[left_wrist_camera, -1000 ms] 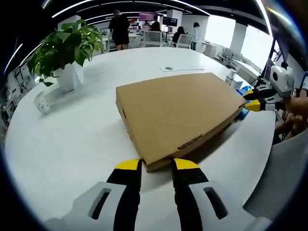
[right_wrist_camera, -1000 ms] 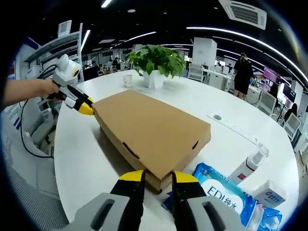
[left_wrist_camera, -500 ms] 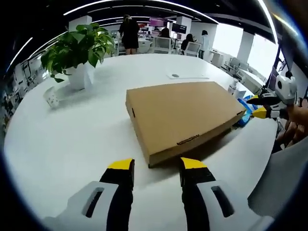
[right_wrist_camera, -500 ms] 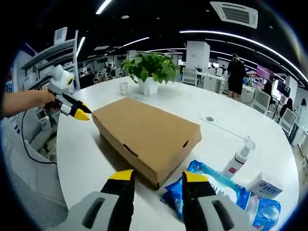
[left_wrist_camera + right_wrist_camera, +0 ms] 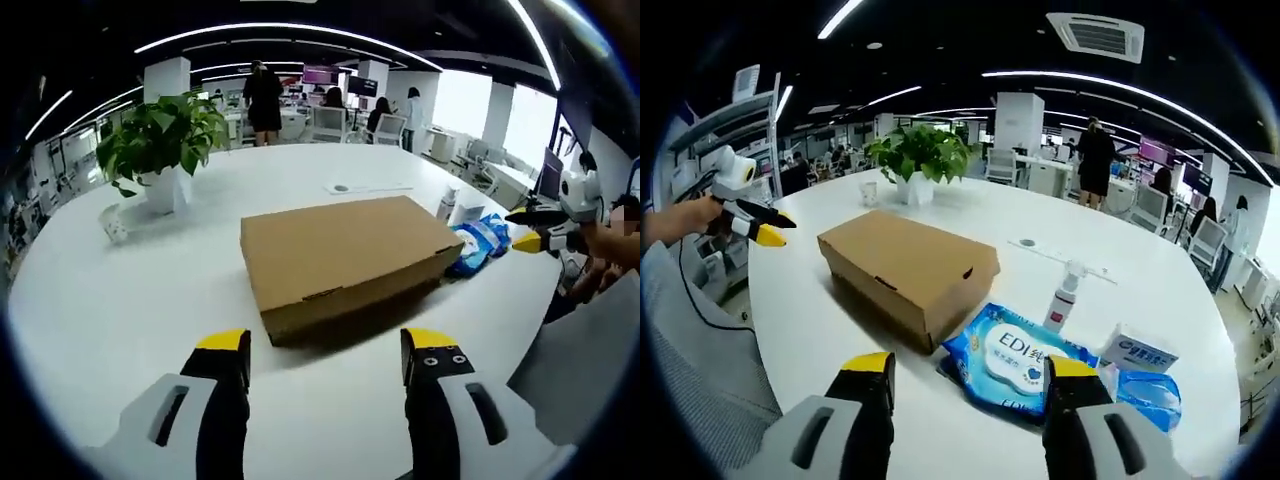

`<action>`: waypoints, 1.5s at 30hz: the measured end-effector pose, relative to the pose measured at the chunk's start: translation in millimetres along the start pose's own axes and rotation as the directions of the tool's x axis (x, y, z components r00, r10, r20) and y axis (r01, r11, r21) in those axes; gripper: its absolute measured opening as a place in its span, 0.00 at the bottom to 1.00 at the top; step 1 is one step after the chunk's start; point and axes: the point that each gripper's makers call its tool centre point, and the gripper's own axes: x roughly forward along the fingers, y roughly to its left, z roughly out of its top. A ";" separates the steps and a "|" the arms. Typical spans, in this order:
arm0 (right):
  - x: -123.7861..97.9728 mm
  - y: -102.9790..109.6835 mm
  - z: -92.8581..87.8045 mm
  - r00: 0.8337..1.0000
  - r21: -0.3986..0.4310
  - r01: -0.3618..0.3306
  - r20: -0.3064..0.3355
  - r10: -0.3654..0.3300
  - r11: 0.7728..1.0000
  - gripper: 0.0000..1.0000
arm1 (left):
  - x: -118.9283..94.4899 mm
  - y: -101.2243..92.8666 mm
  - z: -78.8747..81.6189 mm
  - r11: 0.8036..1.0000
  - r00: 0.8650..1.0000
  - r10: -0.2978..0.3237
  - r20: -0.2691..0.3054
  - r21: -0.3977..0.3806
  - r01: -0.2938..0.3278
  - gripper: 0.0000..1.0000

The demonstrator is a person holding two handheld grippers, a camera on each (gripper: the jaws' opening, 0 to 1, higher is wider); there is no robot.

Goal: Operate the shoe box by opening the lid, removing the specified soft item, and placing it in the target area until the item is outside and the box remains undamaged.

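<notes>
Shoe box [image 5: 345, 255]: lying closed on the white table [image 5: 130, 300], lid untouched.
Left gripper [image 5: 325, 350]: hanging wide, empty, just short of it.
Right gripper [image 5: 970, 375]: gaping wide over the wipes pack [image 5: 1025, 362].
Risk: prying hard is likely tearing cardboard.

I log an open-plan office: dark ceiling, strip lights [image 5: 1120, 85], ceiling air vent [image 5: 1095, 33], white pillar [image 5: 1018, 117], bright windows [image 5: 478, 108], desks and chairs [image 5: 328, 95] beyond my white worktop [image 5: 120, 300].
</notes>
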 end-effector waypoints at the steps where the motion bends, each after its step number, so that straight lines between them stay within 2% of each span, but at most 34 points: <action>1: -3.9 -1.3 -0.4 1.000 -0.009 0.006 0.006 -0.006 1.000 0.63 | -3.1 -2.8 -0.8 1.000 1.000 0.000 0.003 0.007 0.000 0.66; 7: -32.2 -11.1 -11.6 0.999 -0.003 0.053 0.006 -0.053 0.999 0.77 | -26.0 -16.7 -2.8 1.000 0.999 -0.004 0.041 0.024 0.003 0.76; 16: -67.6 -13.5 -31.1 0.996 0.073 0.090 -0.012 -0.089 0.993 0.87 | -52.6 -34.2 -1.3 1.000 0.995 0.001 0.104 0.012 -0.003 0.81; 19: -78.6 -11.0 -35.2 0.994 0.066 0.106 -0.006 -0.106 0.992 0.93 | -58.5 -40.6 -5.0 1.000 0.993 0.004 0.114 0.029 -0.007 0.84; 23: -87.1 -9.2 -35.5 0.993 0.052 0.118 0.009 -0.118 0.992 1.00 | -64.8 -47.7 -11.3 0.999 0.993 0.005 0.120 0.046 -0.011 0.92; 26: -95.3 -9.5 -34.5 0.991 0.071 0.128 0.025 -0.130 0.989 0.99 | -71.0 -49.8 -14.2 0.999 0.992 0.008 0.124 0.052 -0.014 1.00; 30: -104.7 -7.3 -36.9 0.991 0.106 0.128 0.024 -0.131 0.986 0.99 | -80.6 -46.6 -12.2 0.999 0.992 0.028 0.126 0.043 -0.033 1.00; 33: -111.9 -5.1 -37.7 0.990 0.103 0.136 0.027 -0.139 0.985 0.99 | -84.3 -45.4 -11.6 0.998 0.991 0.034 0.132 0.046 -0.040 1.00; 37: -120.3 -7.3 -39.4 0.987 0.123 0.154 0.029 -0.159 0.980 0.99 | -84.9 -48.1 -17.4 0.999 0.991 0.032 0.133 0.026 -0.035 1.00; 41: -121.7 -6.4 -41.1 0.987 0.130 0.155 0.027 -0.160 0.979 0.99 | -84.2 -48.8 -21.3 0.999 0.993 0.033 0.117 0.024 -0.036 1.00; 45: -121.2 -4.5 -42.2 0.987 0.130 0.154 0.021 -0.158 0.979 0.99 | -86.2 -47.6 -17.6 0.999 0.989 0.044 0.138 0.023 -0.047 1.00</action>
